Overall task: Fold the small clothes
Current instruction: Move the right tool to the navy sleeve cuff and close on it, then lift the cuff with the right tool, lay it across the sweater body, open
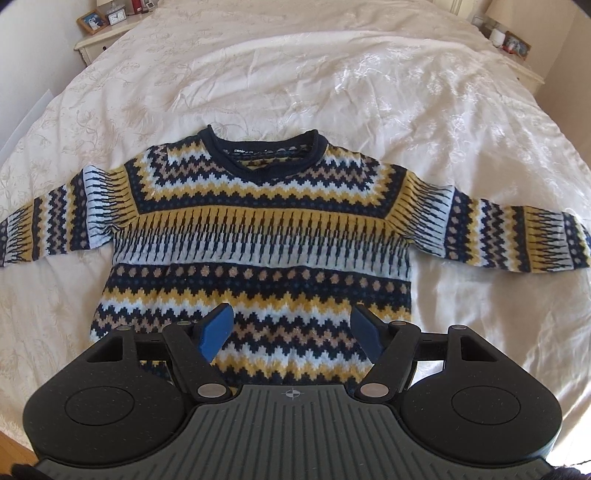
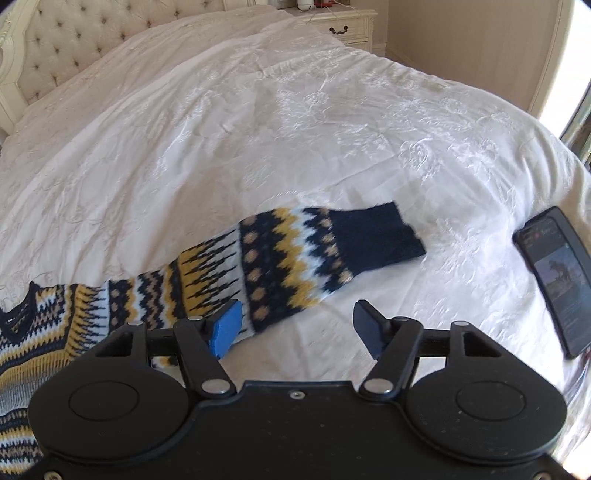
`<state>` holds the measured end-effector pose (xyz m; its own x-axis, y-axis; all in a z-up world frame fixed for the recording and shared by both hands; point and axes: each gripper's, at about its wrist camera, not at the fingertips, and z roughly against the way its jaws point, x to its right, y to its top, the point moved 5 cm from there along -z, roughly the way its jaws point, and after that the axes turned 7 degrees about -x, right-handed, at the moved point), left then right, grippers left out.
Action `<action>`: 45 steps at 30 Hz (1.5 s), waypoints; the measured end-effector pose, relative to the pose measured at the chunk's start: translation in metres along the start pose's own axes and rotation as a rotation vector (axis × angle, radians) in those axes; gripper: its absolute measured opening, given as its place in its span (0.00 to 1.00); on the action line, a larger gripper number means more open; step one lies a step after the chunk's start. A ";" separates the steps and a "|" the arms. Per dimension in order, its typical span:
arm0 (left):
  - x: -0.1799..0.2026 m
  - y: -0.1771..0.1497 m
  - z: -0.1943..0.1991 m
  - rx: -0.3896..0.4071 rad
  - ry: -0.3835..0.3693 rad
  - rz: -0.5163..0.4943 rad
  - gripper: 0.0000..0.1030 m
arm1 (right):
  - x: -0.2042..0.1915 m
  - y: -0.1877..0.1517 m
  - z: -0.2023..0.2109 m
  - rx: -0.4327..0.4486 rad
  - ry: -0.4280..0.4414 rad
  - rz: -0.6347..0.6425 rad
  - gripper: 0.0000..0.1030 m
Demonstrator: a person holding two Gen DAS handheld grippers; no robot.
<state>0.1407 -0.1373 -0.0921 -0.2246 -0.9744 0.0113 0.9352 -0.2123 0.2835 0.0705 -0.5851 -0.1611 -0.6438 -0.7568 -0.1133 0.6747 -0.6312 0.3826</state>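
Note:
A small knitted sweater [image 1: 258, 229] in navy, yellow, white and tan zigzag bands lies flat, front up, on a cream bedspread [image 1: 295, 81], both sleeves spread sideways and the collar pointing away. My left gripper [image 1: 291, 332] hovers open over the sweater's lower body, nothing between its blue pads. In the right wrist view the sweater's sleeve [image 2: 295, 258] stretches right and ends in a navy cuff [image 2: 376, 232]. My right gripper [image 2: 297, 330] is open just in front of that sleeve, its left pad [image 2: 225, 330] over the sleeve's near edge.
A dark phone [image 2: 557, 277] with a lit screen lies on the bedspread right of the cuff. A tufted headboard [image 2: 59, 48] and nightstands [image 1: 103, 37] [image 2: 343, 22] with small items flank the bed. Wooden floor [image 1: 11, 446] shows at the lower left.

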 end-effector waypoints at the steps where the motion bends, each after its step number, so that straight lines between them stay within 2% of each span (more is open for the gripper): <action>1: 0.002 0.000 0.000 -0.004 0.003 0.007 0.67 | 0.007 0.007 -0.003 0.010 -0.009 0.001 0.67; 6: 0.008 0.000 -0.004 -0.022 0.029 0.017 0.67 | 0.037 0.032 -0.024 0.008 -0.040 -0.005 0.67; 9: 0.007 -0.001 -0.004 -0.028 0.045 0.031 0.67 | 0.054 0.037 -0.043 -0.039 -0.035 -0.026 0.67; 13: 0.007 -0.003 -0.003 -0.036 0.064 0.049 0.67 | 0.070 0.036 -0.063 -0.090 0.022 -0.105 0.67; 17: 0.007 -0.006 -0.002 -0.039 0.078 0.056 0.67 | 0.078 0.037 -0.067 -0.079 0.095 -0.177 0.68; 19: 0.007 -0.008 -0.003 -0.043 0.078 0.059 0.67 | 0.077 0.038 -0.066 -0.076 0.123 -0.179 0.53; 21: 0.007 -0.009 -0.003 -0.050 0.076 0.061 0.67 | 0.074 0.040 -0.066 -0.078 0.124 -0.176 0.47; 23: 0.006 -0.009 -0.004 -0.052 0.073 0.057 0.67 | 0.073 0.041 -0.062 -0.067 0.134 -0.166 0.22; 24: 0.005 -0.009 -0.004 -0.050 0.073 0.054 0.67 | 0.072 0.041 -0.060 -0.056 0.139 -0.169 0.16; 27: 0.001 -0.008 -0.003 -0.044 0.071 0.049 0.67 | 0.065 0.042 -0.048 -0.026 0.154 -0.164 0.16; 31: -0.008 -0.007 -0.004 -0.043 0.062 0.036 0.67 | 0.042 0.040 -0.026 0.013 0.199 -0.140 0.16; 36: -0.028 -0.006 -0.007 -0.041 0.036 0.008 0.67 | -0.010 0.036 0.010 0.070 0.270 -0.094 0.16; 40: -0.052 -0.002 -0.009 -0.038 0.006 -0.022 0.67 | -0.066 0.029 0.035 0.103 0.319 -0.043 0.16; 45: -0.097 0.001 -0.015 -0.034 -0.003 -0.048 0.67 | -0.148 0.015 0.053 0.104 0.371 0.027 0.15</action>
<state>0.1679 -0.0444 -0.1076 -0.2700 -0.9629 0.0011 0.9322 -0.2611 0.2508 0.1569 -0.4730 -0.0901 -0.4389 -0.7951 -0.4185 0.6375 -0.6038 0.4786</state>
